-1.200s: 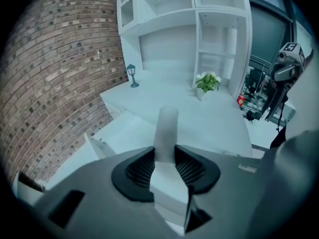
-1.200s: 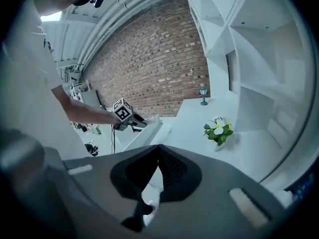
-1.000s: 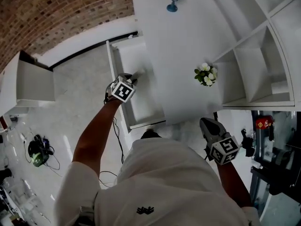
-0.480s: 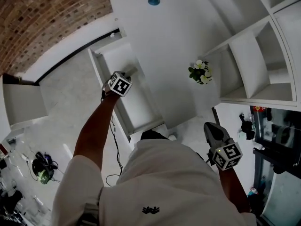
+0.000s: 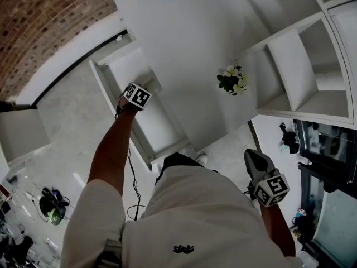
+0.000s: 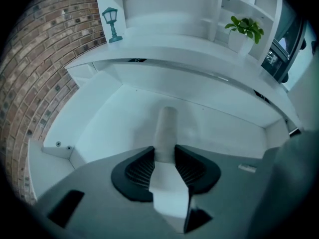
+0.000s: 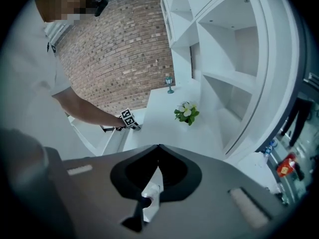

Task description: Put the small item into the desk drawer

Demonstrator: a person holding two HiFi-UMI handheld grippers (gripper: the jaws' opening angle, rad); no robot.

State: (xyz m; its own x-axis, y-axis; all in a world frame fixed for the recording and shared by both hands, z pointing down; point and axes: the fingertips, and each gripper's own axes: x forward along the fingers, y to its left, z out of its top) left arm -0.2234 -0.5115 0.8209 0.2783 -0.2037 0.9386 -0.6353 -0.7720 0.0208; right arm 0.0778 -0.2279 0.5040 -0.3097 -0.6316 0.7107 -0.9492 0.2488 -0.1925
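White desk (image 5: 189,66), brick-walled room: found drawer (image 5: 159,130) pulled open. Gripped small pale cylinder (image 6: 166,126) between left gripper (image 6: 164,153) jaws, down inside drawer, not yet released. Noted right gripper (image 7: 158,148) closed, empty. Judged remaining: release, withdraw.

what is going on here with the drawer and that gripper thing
A person works with two handheld grippers. The left gripper is clamped on a pale grey cylinder and holds it over the open white desk drawer, not yet released. The right gripper is shut and empty, beside the person's body.
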